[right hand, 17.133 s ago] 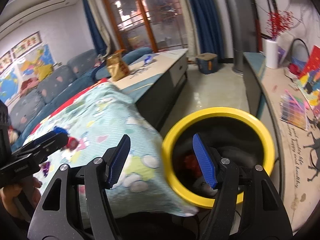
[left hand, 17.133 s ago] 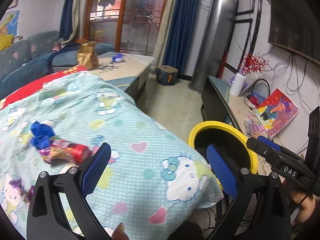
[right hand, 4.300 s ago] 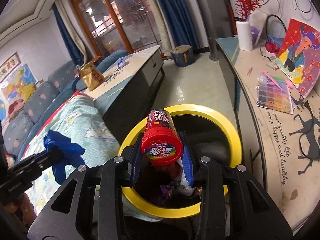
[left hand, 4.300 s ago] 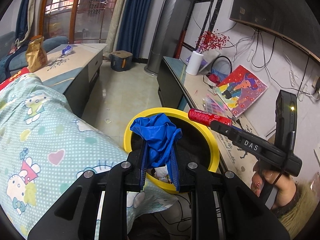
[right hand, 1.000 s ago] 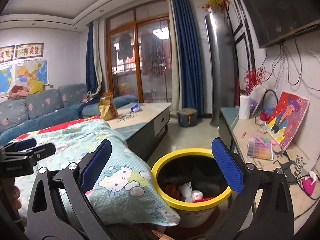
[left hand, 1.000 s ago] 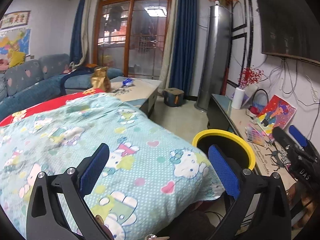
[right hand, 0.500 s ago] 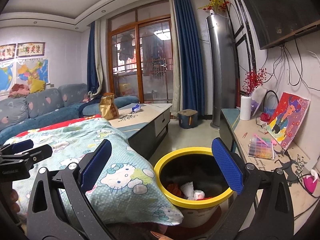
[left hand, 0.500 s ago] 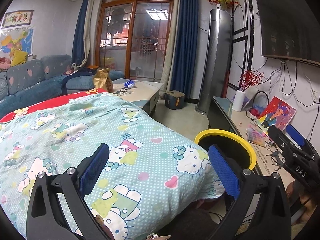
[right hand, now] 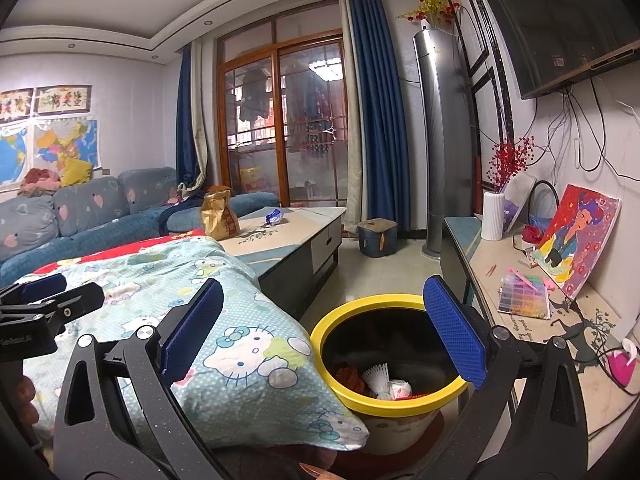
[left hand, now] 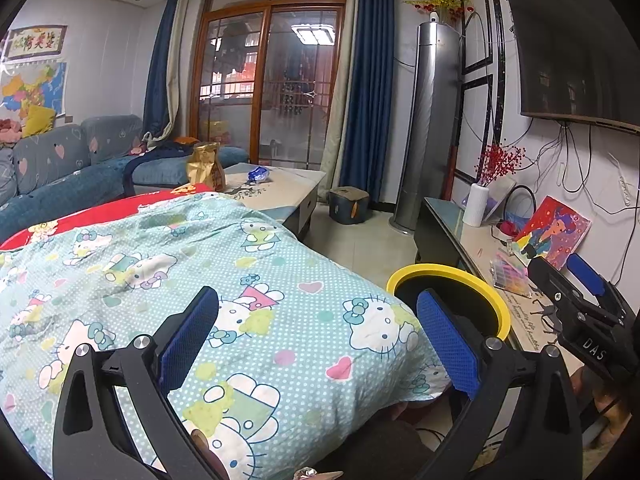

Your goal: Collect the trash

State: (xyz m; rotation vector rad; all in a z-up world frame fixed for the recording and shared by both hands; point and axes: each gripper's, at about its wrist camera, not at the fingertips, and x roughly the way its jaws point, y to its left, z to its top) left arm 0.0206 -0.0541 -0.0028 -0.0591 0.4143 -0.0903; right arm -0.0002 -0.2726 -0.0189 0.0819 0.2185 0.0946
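Right wrist view: we hold our right gripper [right hand: 324, 328] wide apart above the yellow bin [right hand: 400, 400]; our left gripper [left hand: 320, 340] gapes too, holding nothing.

The quilt [left hand: 256, 280] is soft printed cloth, matt and faintly rumpled. The bin [right hand: 400, 400] has a smooth, glossy yellow plastic rim. Each tool, left [left hand: 316, 340] and right [right hand: 320, 336], is speckled matt black plastic with blue, finely textured pads [left hand: 188, 336]. The floor [left hand: 360, 236] tiles shine.
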